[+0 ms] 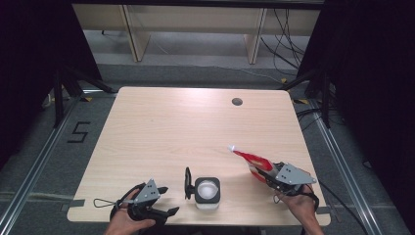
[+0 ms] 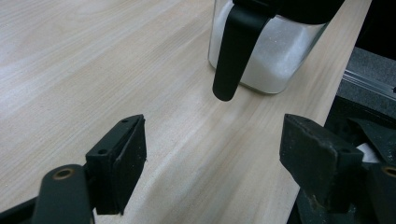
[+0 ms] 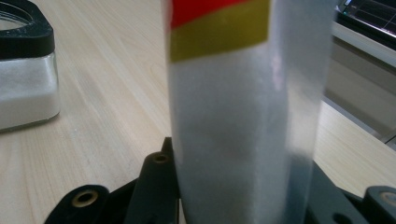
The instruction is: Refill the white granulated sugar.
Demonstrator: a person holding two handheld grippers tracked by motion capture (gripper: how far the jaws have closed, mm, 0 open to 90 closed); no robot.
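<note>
right gripper [image 1: 264, 172] jaws clamp red-white packet [image 1: 250, 159]; jar [image 1: 207, 192] nearby.

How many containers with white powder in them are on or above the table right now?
2. A clear jar with a black top stands near the table's front edge, between the hands. A red-and-yellow pouch is held in the right gripper, front right.

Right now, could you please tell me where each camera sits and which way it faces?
High view: above the near edge, looking down on the table; both hands, left gripper, right gripper.
Left gripper view: between open jaws, facing the jar.
Right gripper view: along jaws shut on the packet.
All three show the jar.
</note>
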